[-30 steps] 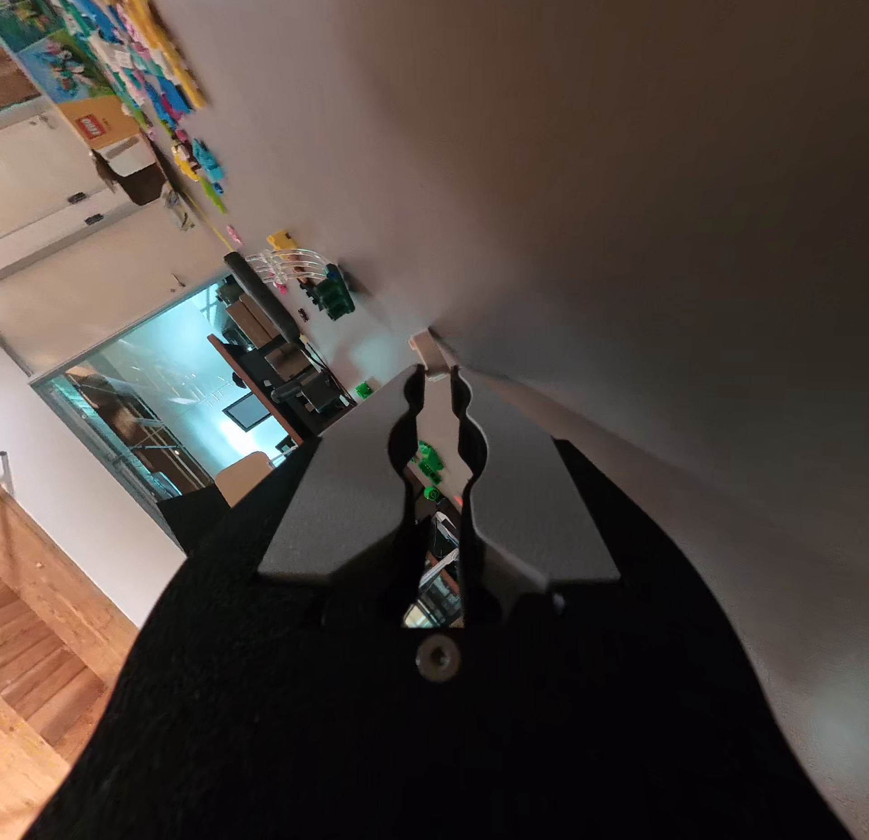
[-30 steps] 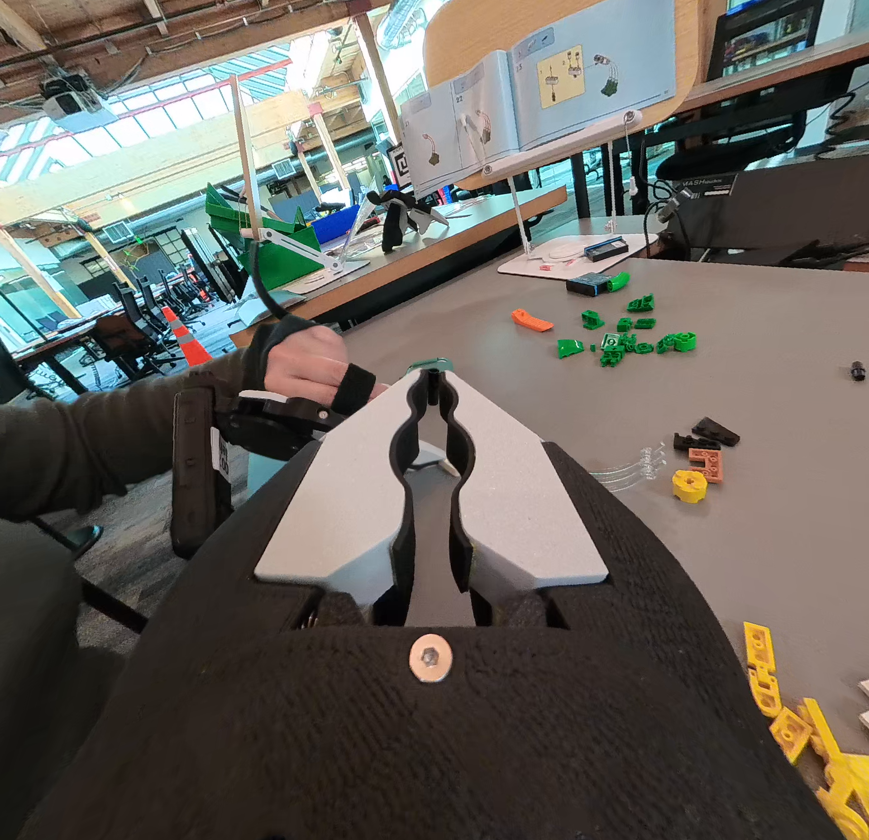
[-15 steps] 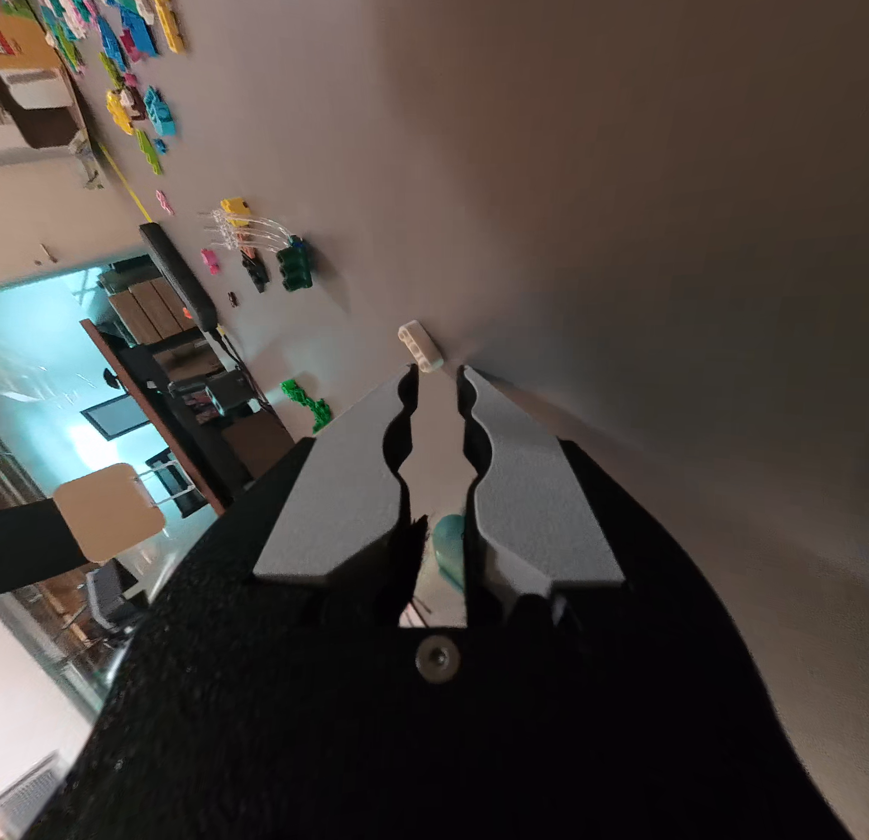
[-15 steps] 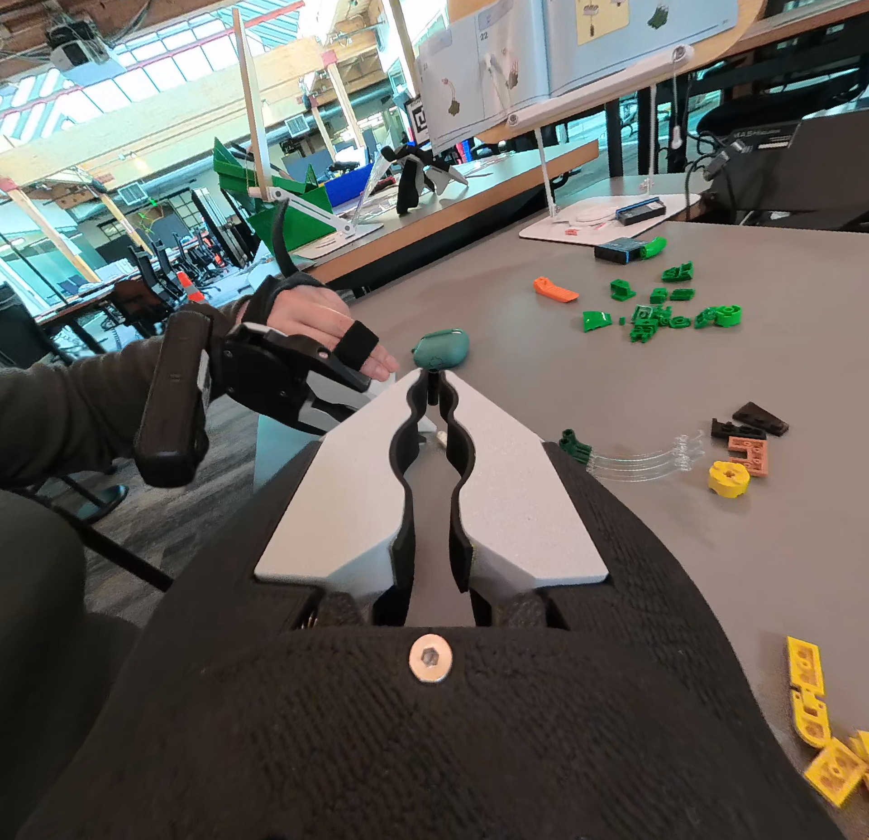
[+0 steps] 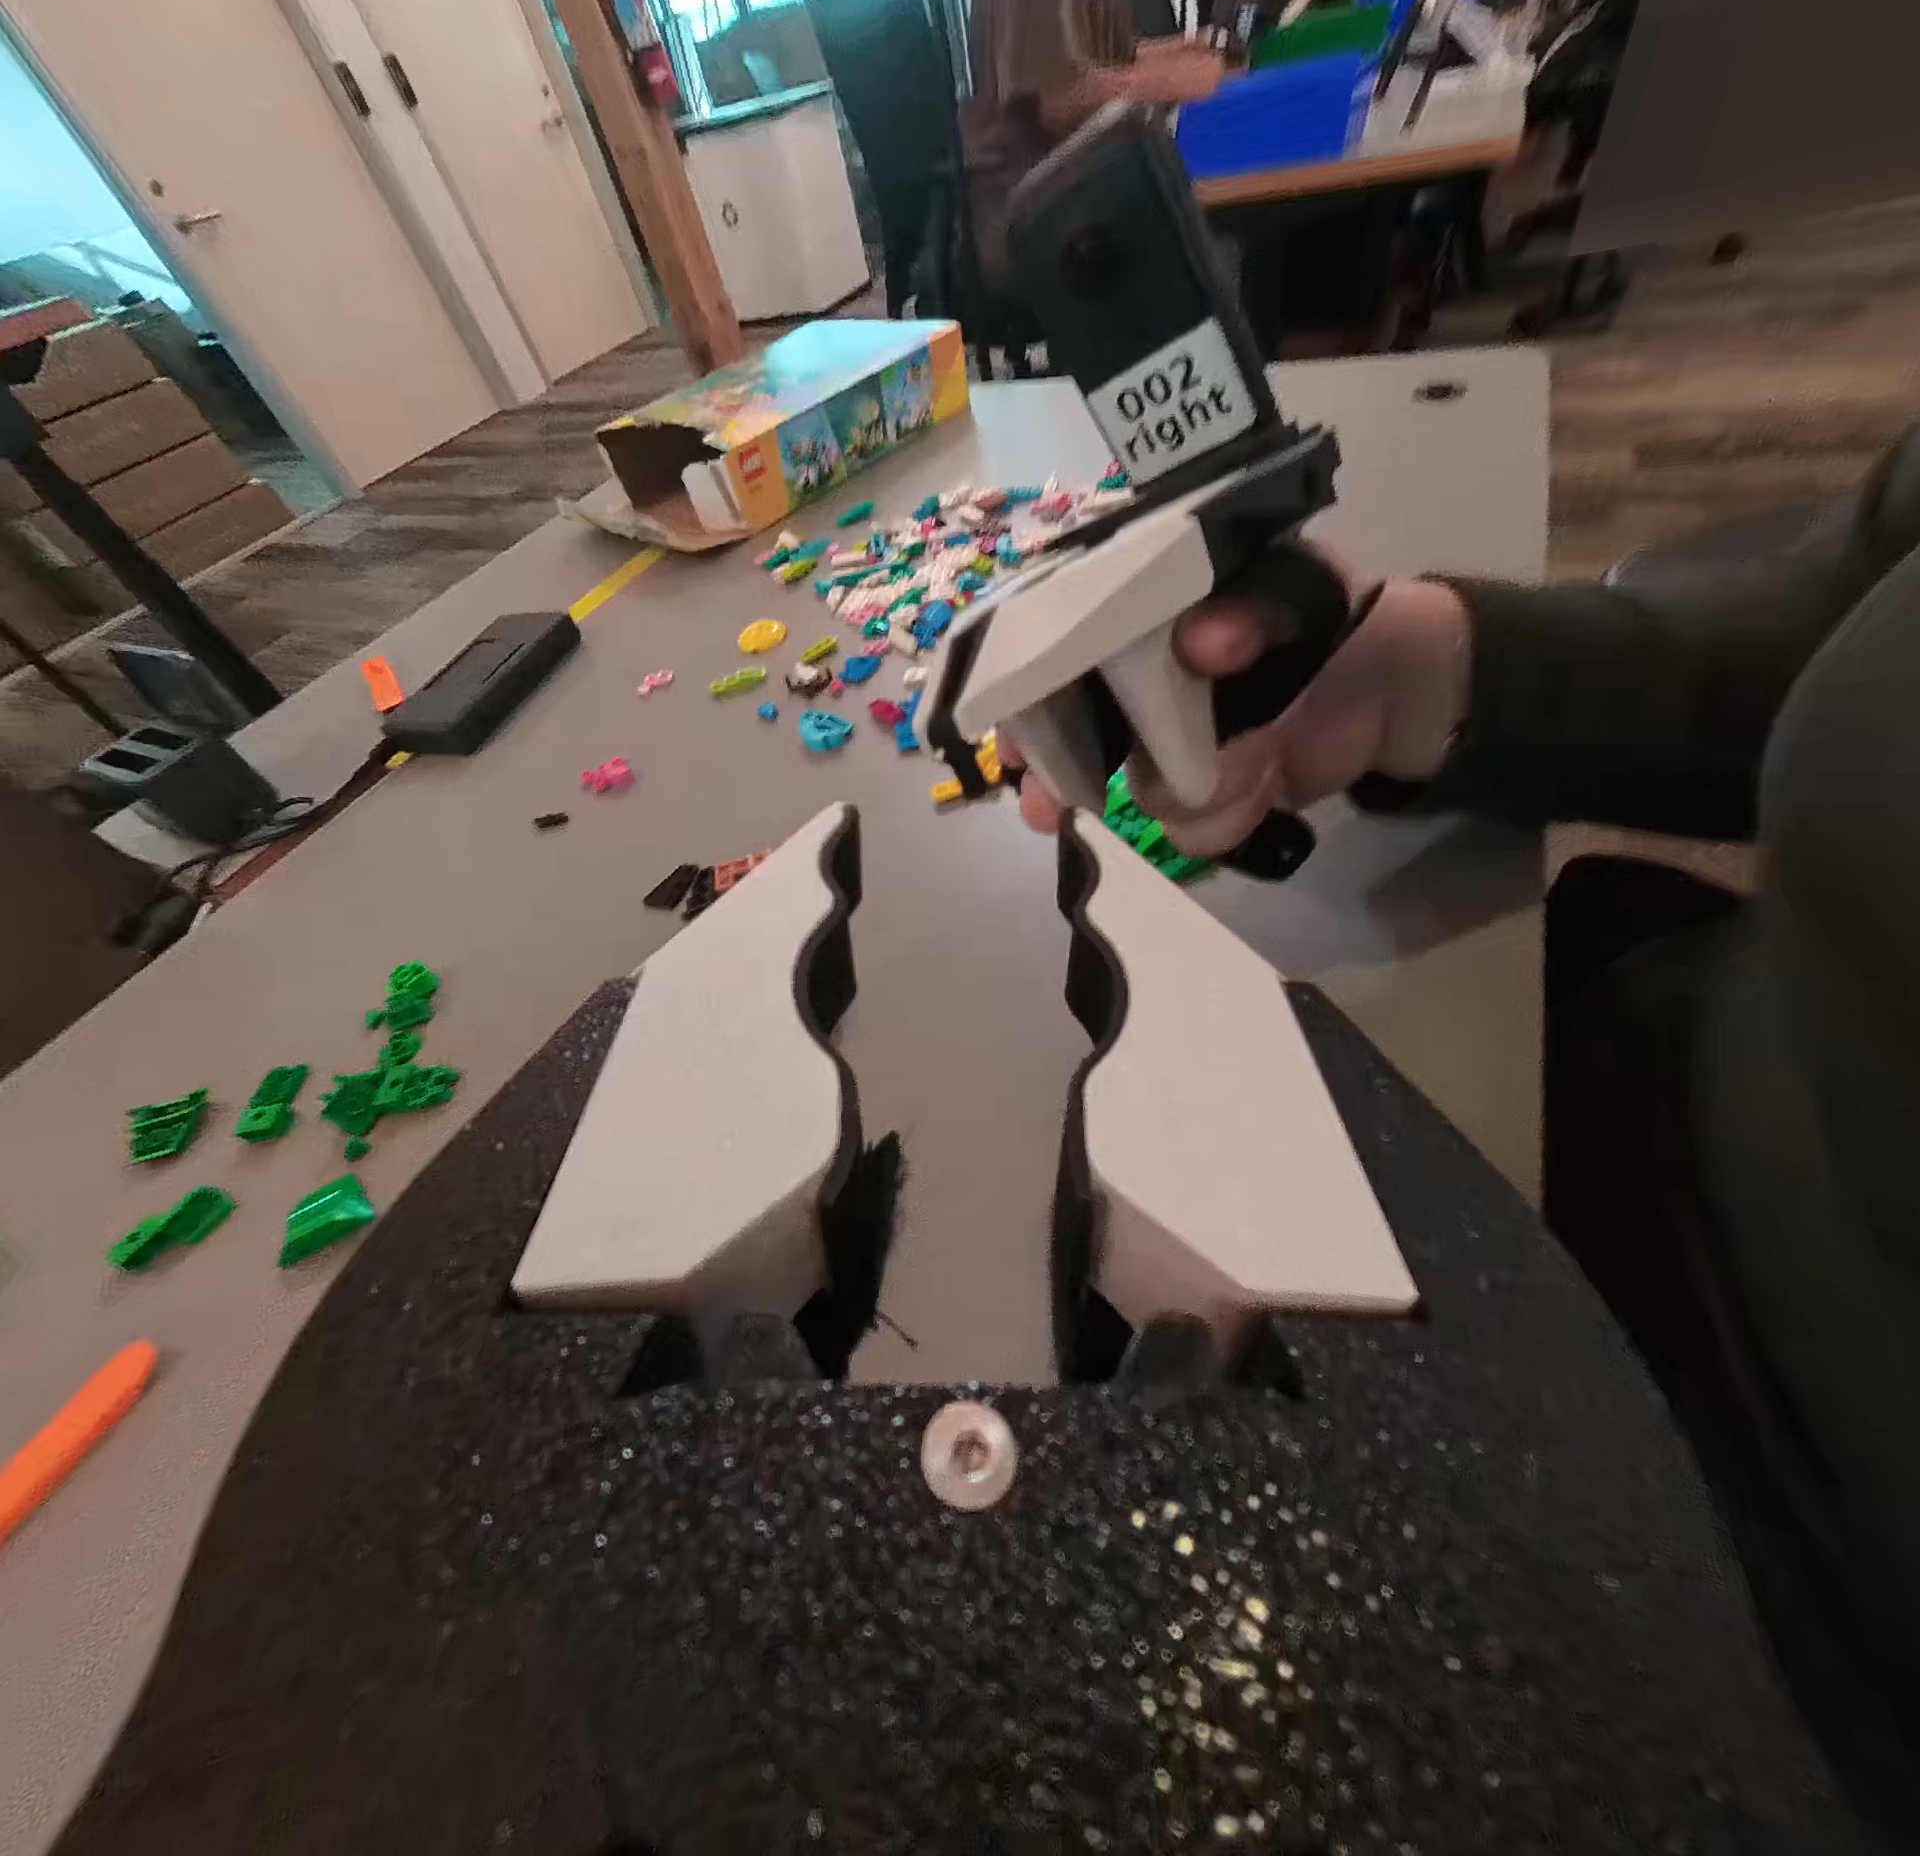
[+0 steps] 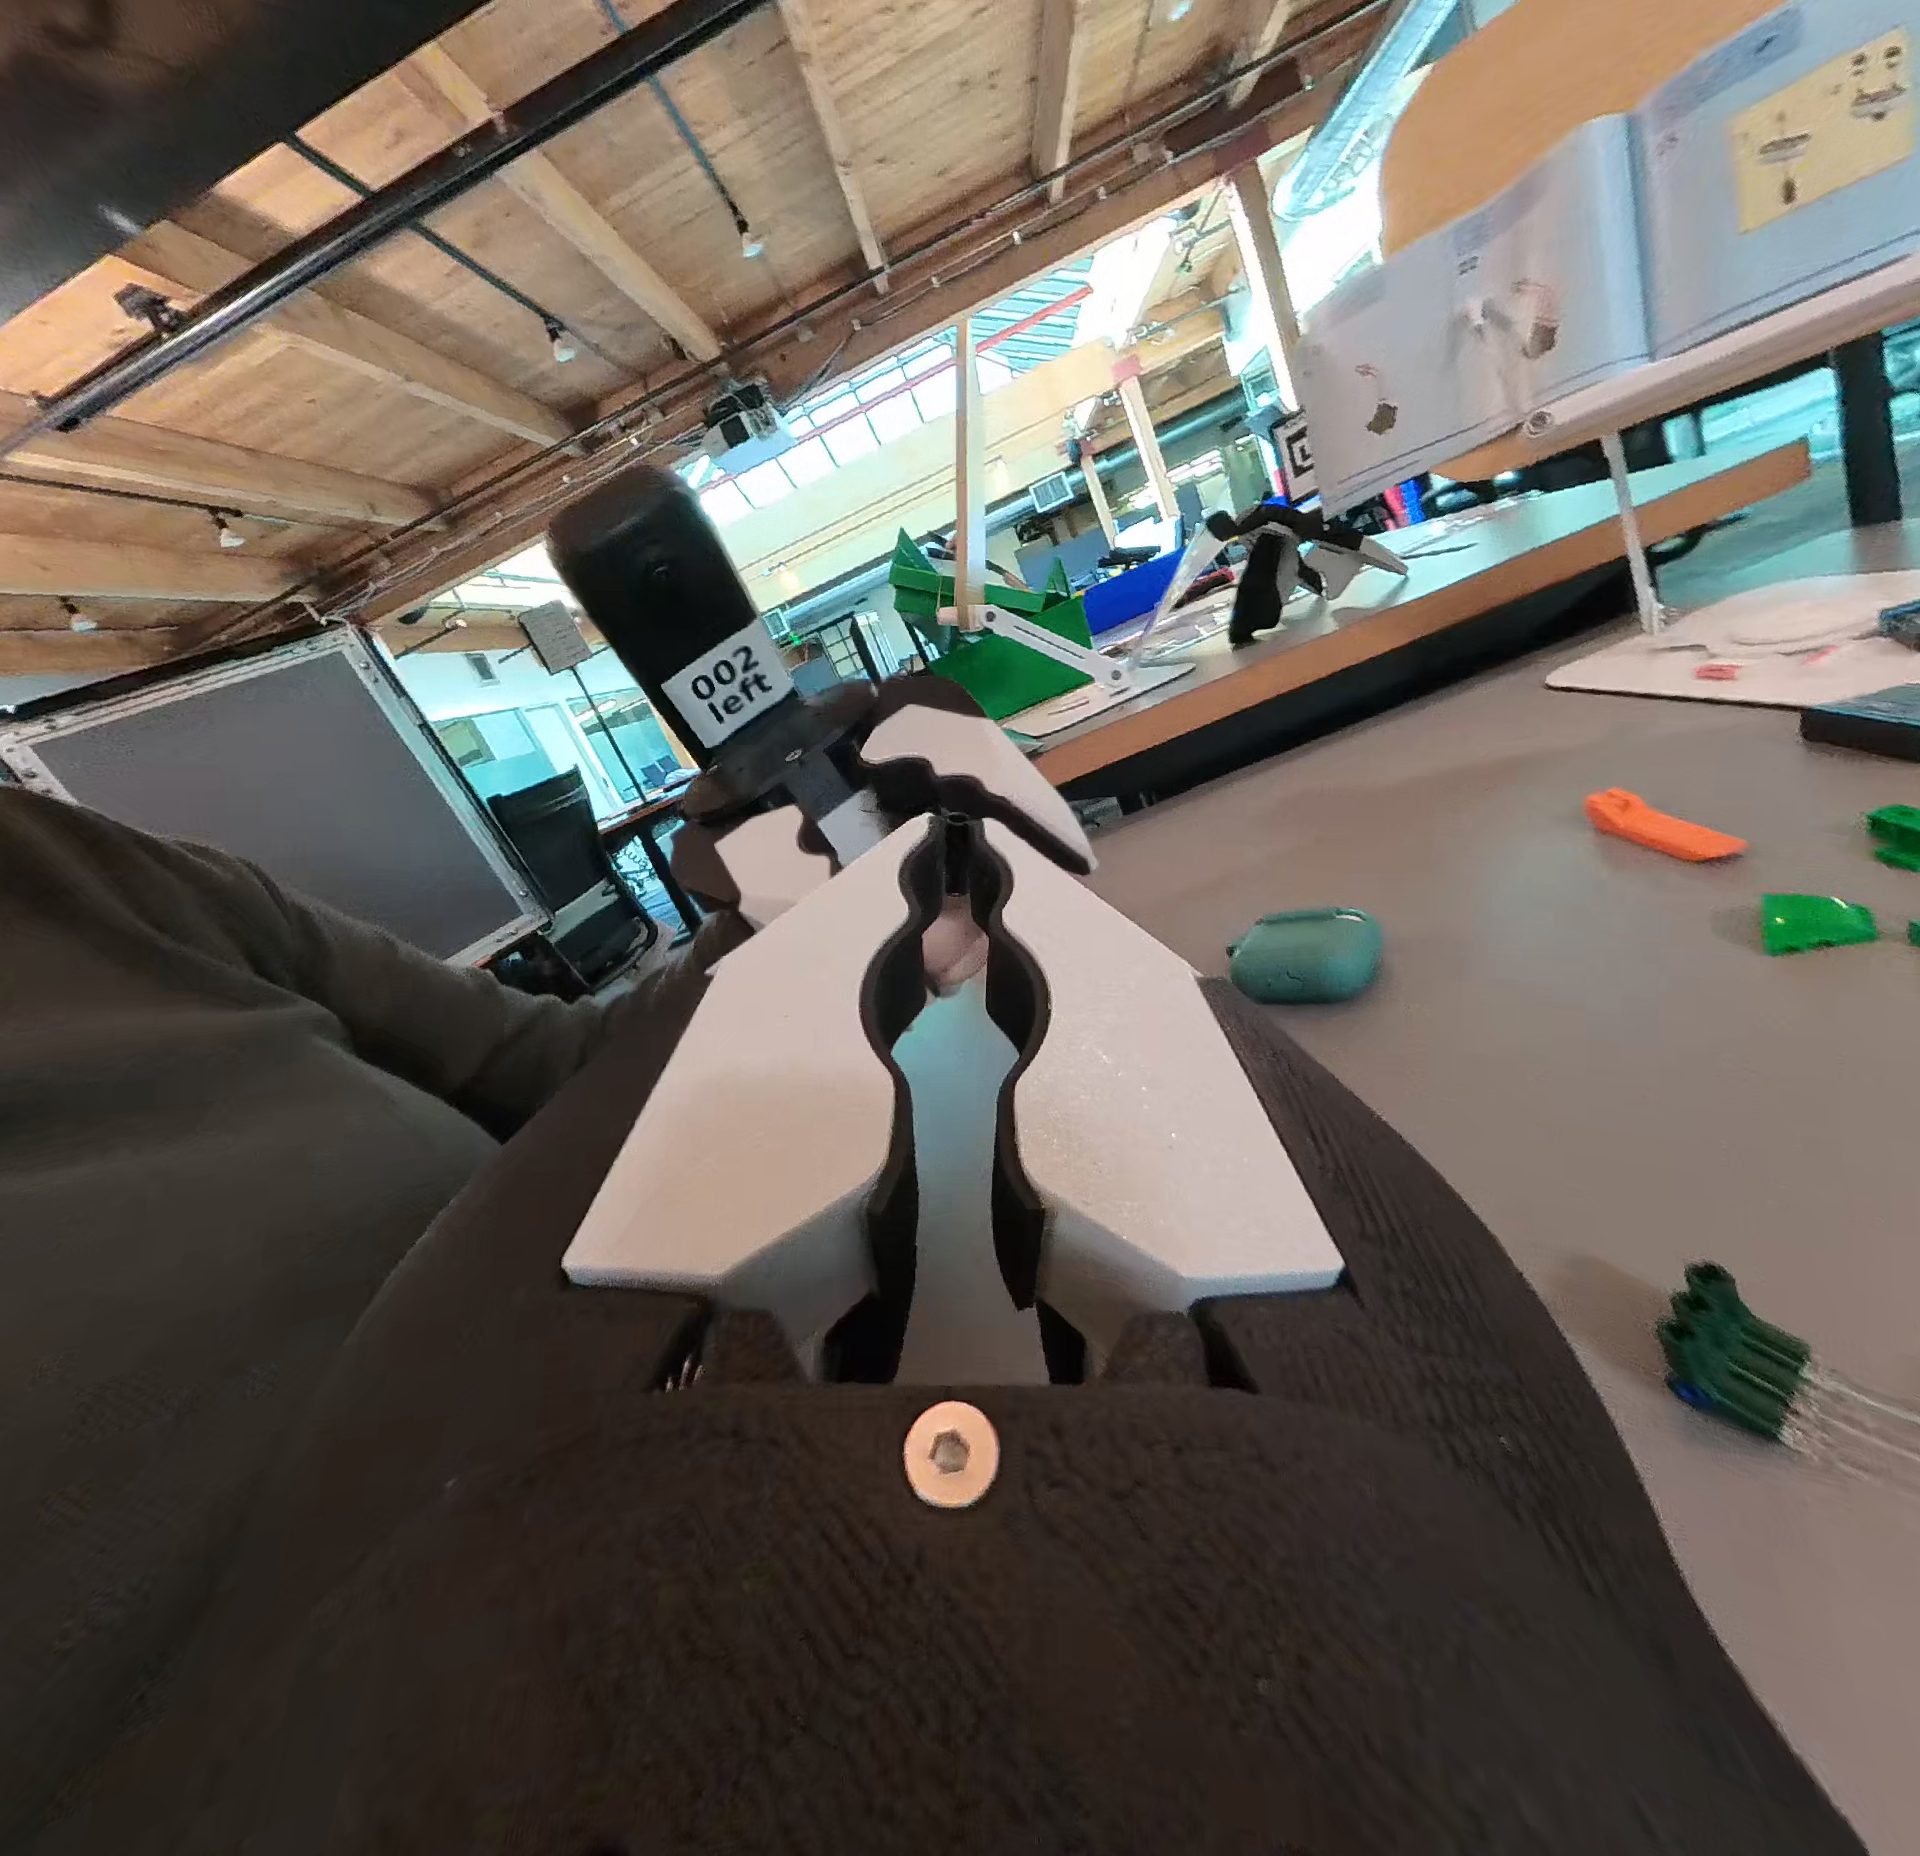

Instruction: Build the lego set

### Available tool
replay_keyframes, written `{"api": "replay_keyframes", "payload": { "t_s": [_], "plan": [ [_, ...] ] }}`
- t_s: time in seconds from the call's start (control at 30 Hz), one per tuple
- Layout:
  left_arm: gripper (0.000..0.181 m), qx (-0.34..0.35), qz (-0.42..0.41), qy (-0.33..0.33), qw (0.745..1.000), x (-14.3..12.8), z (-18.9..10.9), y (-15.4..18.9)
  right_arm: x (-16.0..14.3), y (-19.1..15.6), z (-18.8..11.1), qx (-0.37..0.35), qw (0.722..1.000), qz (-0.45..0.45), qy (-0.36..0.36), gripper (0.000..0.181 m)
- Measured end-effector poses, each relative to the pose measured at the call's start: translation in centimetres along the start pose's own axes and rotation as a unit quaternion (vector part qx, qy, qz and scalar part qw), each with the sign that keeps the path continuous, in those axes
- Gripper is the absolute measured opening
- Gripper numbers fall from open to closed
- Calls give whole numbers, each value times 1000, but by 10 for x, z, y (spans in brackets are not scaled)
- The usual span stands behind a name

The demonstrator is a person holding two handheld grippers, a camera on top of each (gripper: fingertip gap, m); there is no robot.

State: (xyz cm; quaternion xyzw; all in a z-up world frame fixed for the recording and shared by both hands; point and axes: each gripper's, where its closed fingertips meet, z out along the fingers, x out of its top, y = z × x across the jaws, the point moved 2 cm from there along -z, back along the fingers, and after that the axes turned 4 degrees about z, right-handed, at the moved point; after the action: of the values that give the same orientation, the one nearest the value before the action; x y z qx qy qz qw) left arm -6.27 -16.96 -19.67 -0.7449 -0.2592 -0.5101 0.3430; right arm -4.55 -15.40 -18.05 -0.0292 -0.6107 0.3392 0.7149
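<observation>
Between right hand-held gripper (image 6: 954,850) tips: upright black pin (image 6: 953,856); left hand-held gripper (image 5: 958,850) wide.

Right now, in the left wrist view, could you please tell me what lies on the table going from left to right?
orange piece → green pieces → black case → set box → mixed pile → right gripper.

White printed stickers (image 5: 1169,409) sit on the black camera housings (image 6: 649,580), a small logo on the far-left torn colourful cardboard box (image 5: 810,424), and printed step numbers on the far-right open instruction booklet (image 6: 1662,248).
</observation>
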Motion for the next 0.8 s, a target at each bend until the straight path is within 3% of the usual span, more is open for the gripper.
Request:
{"api": "replay_keyframes", "payload": {
  "t_s": [0.13,0.3,0.47,0.8],
  "plan": [
    [11,3,-21,27,999,7,-2,0,-2,-4,7,2,1000,-28,-14,3],
    [2,3,-11,24,1000,3,-8,-4,-5,-5,12,-10,996,-82,-42,4],
    [1,3,16,19,1000,-2,-13,-4,-10,-6,16,-23,984,-159,-83,4],
    [1,-11,30,-3,1000,-10,-19,-4,-17,-5,24,-25,975,-191,-111,3]
  ]
}}
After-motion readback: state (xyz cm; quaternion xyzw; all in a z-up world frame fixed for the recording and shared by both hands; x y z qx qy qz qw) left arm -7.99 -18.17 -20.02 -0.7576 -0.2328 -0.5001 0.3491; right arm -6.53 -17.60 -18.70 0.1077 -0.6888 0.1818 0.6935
